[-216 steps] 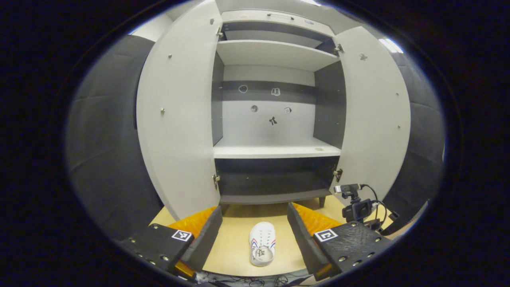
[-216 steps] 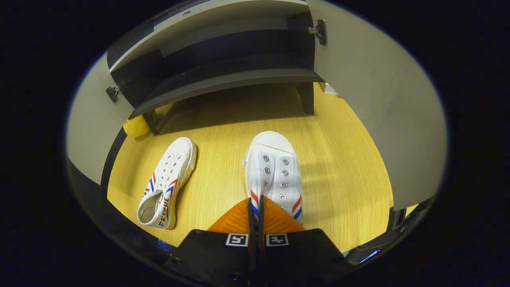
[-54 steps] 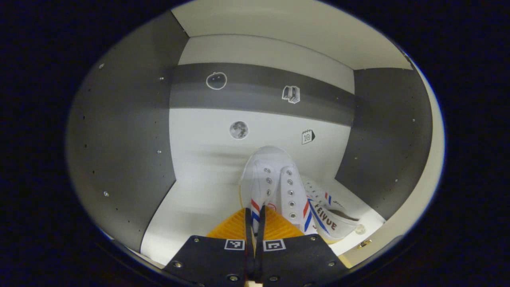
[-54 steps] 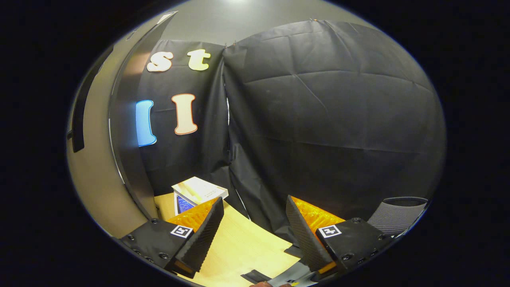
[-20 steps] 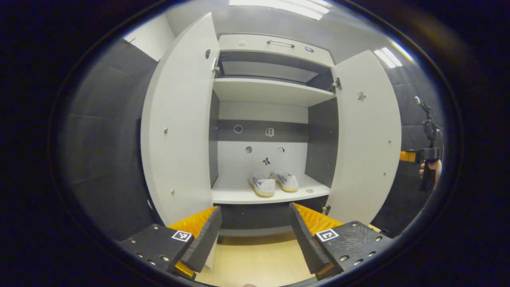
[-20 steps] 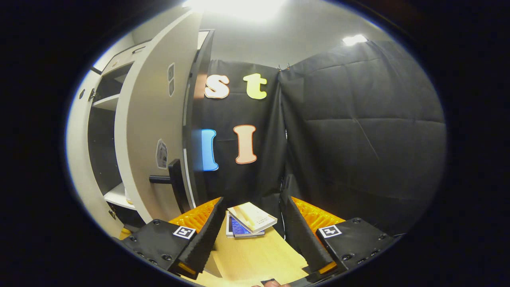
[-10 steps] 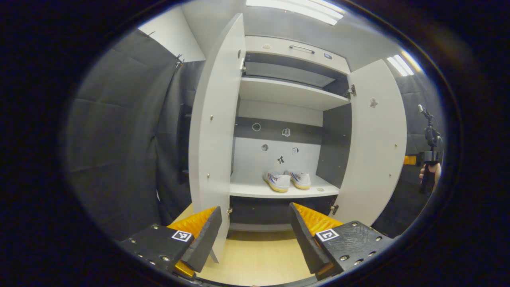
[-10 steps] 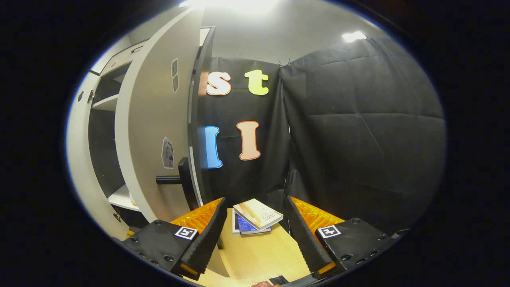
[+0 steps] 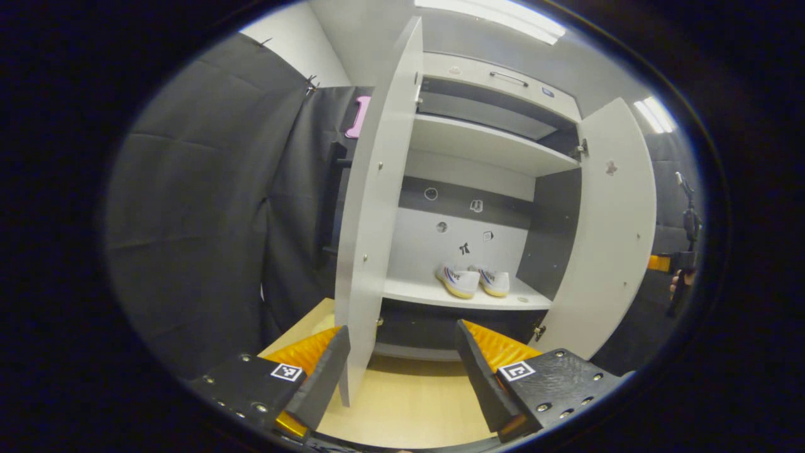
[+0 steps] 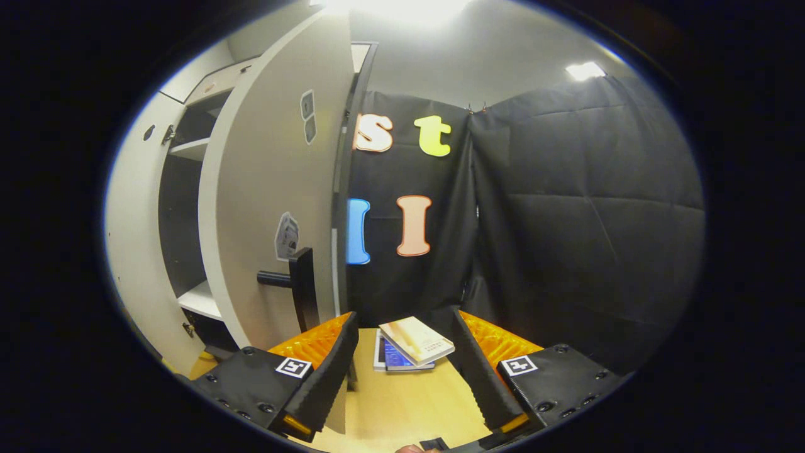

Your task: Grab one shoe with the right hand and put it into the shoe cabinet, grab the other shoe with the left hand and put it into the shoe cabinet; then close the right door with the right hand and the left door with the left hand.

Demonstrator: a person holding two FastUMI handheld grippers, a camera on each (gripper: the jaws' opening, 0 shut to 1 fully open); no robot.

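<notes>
Black cloth booth wall [image 9: 188,220] behind, pale wood floor [image 9: 409,415] below. I see shoe cabinet [image 9: 484,145], left door [image 9: 377,214] and right door [image 9: 613,233] both open. Two shoes [image 9: 473,280] side by side on middle shelf [image 9: 462,297]. My left gripper [image 9: 399,371] released, holding nothing. My right gripper [image 10: 402,371] released, near right door handle [image 10: 299,286]; books [image 10: 412,349] on floor.

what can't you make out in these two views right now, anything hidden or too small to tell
- Left gripper view: the shoes on the cabinet shelf are too small for their markings to be read.
- Left gripper view: the left door stands edge-on, hiding its outer face and any handle.
- Left gripper view: the right gripper sits at the picture's edge, partly behind the right door; its opening is unclear.
- Right gripper view: the right door hides the shelf.
</notes>
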